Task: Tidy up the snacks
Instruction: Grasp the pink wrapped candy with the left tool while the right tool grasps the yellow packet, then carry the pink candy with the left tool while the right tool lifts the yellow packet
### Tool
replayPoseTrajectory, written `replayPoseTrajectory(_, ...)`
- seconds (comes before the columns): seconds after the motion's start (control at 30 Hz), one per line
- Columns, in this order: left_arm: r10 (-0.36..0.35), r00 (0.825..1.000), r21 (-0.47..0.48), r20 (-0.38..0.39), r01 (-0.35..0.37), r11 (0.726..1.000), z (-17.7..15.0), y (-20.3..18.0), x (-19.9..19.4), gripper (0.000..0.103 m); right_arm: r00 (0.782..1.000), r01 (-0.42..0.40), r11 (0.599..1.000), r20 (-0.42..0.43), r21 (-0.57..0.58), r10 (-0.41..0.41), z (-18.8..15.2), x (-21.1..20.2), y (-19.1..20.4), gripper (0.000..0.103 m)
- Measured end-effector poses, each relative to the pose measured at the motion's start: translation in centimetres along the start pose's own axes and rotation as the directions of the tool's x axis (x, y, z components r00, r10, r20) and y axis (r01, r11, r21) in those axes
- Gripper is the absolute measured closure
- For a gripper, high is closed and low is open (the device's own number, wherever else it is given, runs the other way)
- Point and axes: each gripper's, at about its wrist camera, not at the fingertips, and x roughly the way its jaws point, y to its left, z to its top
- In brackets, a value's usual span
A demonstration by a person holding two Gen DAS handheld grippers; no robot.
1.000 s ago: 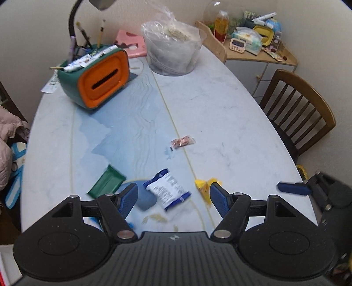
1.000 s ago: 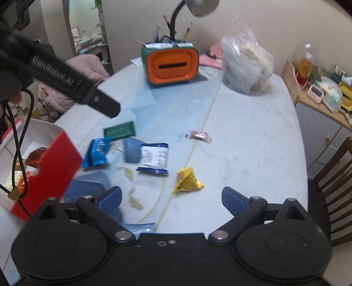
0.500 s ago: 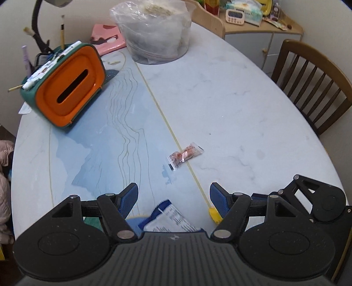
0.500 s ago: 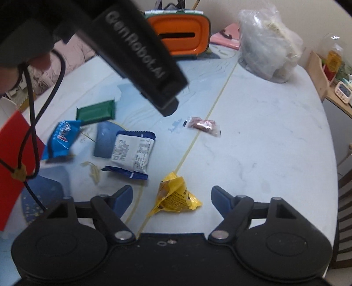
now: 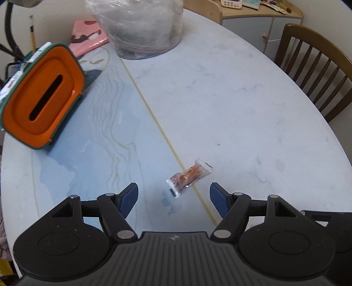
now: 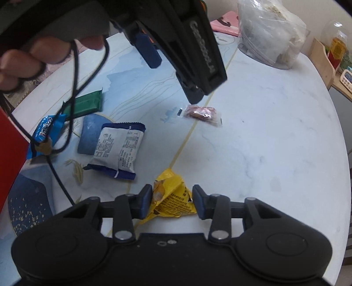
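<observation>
Two claws: right claw (image 6: 172,199) closing on yellow packet (image 6: 173,198); left claw (image 5: 173,195) open.

A home dining room: marble table (image 5: 231,92), wooden chair (image 5: 316,66), cluttered sideboard (image 5: 259,19).

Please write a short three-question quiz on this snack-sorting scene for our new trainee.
1. True or false: the left claw is open, with nothing pressed between its pads.
2. Which snack sits between the closing jaws of the right claw? A) green packet B) yellow packet C) white-and-blue packet
3. Fill in: just ahead of the left claw lies a small clear ____ with reddish contents.

Key: 1 true; 2 B; 3 sachet.
</observation>
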Motion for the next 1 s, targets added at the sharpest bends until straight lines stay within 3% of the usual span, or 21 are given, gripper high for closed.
replayPoseTrajectory(0.23, -0.008, 1.000, 0.011, -0.025, 0.008, 1.000, 1.1, -0.8, 2.7, 0.034, 1.000, -0.028, 0.999, 0.010, 0.041, 0.028, -0.2, -0.5, -1.0, 0.069)
replayPoseTrajectory(0.47, -0.038, 0.998, -0.034, -0.052, 0.036, 0.999, 1.4, -0.3, 4.5, 0.058, 0.998, -0.056, 0.996, 0.015, 0.067, 0.055, -0.4, -1.2, -1.7, 0.069)
replayPoseTrajectory(0.53, -0.038, 0.998, -0.036, -0.053, 0.036, 0.999, 1.3, -0.2, 4.7, 0.061, 0.998, -0.061, 0.996, 0.016, 0.073, 0.060, -0.4, -1.3, -1.8, 0.069)
replayPoseTrajectory(0.7, -0.040, 0.998, -0.059, -0.053, 0.037, 0.998, 1.1, 0.0, 5.1, 0.084, 0.998, -0.066, 0.994, 0.019, 0.083, 0.064, -0.2, -1.2, -2.0, 0.069)
replayPoseTrajectory(1.0, -0.019, 0.999, -0.132, -0.030, 0.015, 0.991, 0.1, 0.5, 3.7, 0.090, 0.998, -0.057, 0.991, 0.034, 0.124, 0.053, -0.4, -1.6, -2.4, 0.070)
